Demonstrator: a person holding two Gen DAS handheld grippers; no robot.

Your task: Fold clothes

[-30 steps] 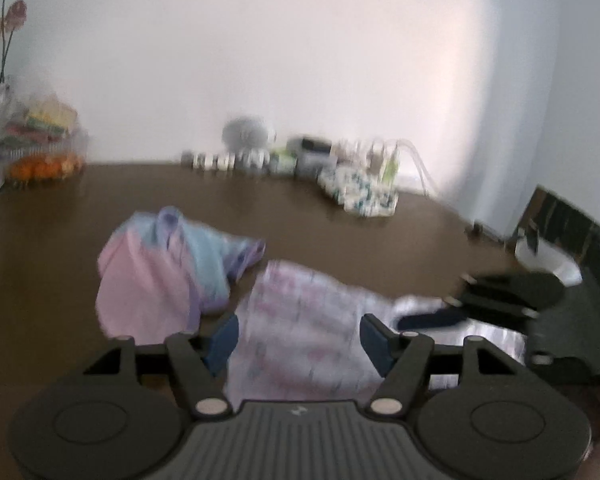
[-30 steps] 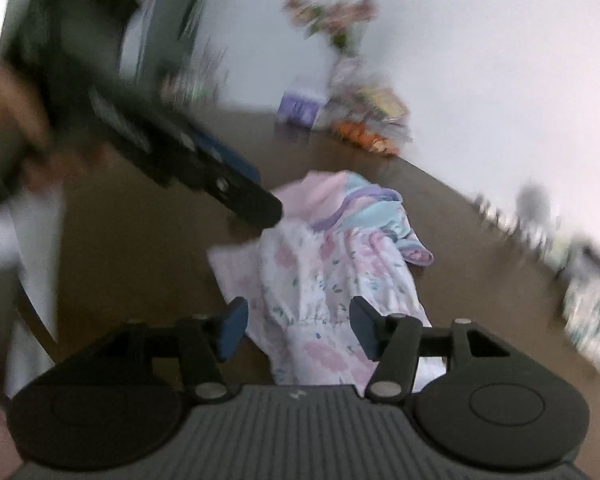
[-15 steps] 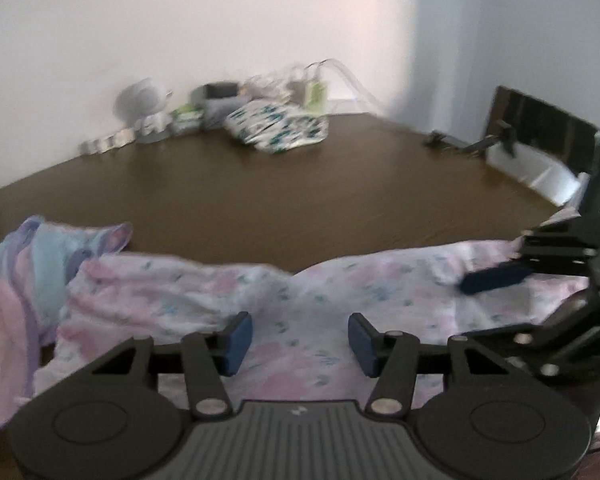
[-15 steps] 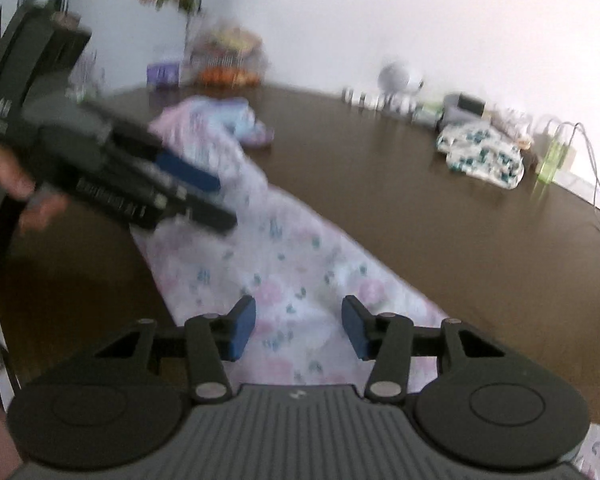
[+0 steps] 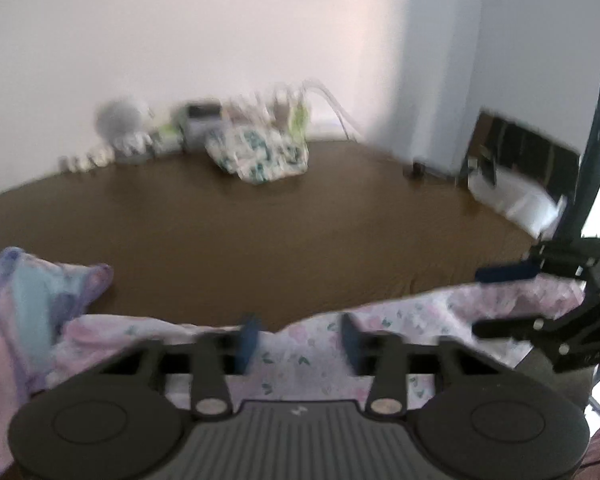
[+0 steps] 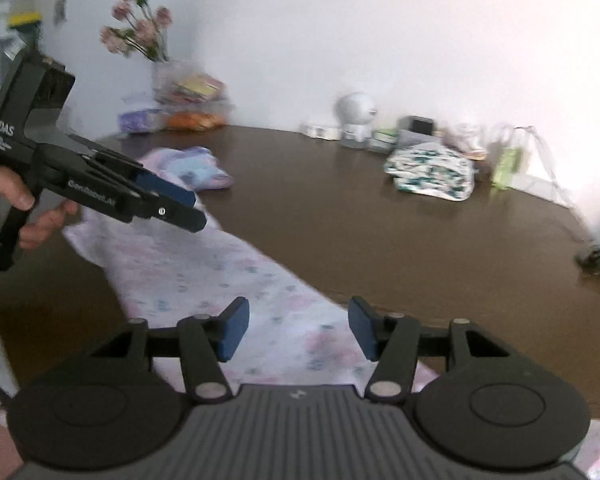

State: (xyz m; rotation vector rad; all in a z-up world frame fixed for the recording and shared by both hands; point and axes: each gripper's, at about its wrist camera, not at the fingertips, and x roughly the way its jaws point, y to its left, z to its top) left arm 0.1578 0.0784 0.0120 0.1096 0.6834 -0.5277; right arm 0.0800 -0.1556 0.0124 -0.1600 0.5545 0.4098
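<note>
A pale pink floral garment (image 6: 220, 272) lies stretched along the near edge of the dark brown table (image 6: 380, 220); it also shows in the left wrist view (image 5: 300, 344). My left gripper (image 5: 298, 338) is open and empty above it, also seen from the right wrist view (image 6: 180, 208). My right gripper (image 6: 294, 330) is open and empty over the garment's other end; it shows at the right of the left wrist view (image 5: 496, 300). A crumpled pink, blue and purple garment (image 5: 28, 308) lies at the floral garment's left end.
A folded white and green patterned cloth (image 6: 430, 174) lies at the back of the table by small gadgets and cables (image 6: 420, 128). A vase of pink flowers (image 6: 140, 40) and snack packets (image 6: 188, 100) stand at the back left. A chair (image 5: 520, 168) stands by the far right.
Both grippers have lifted and drawn back over the floral garment, which now lies stretched long along the table edge. Both stay open.
</note>
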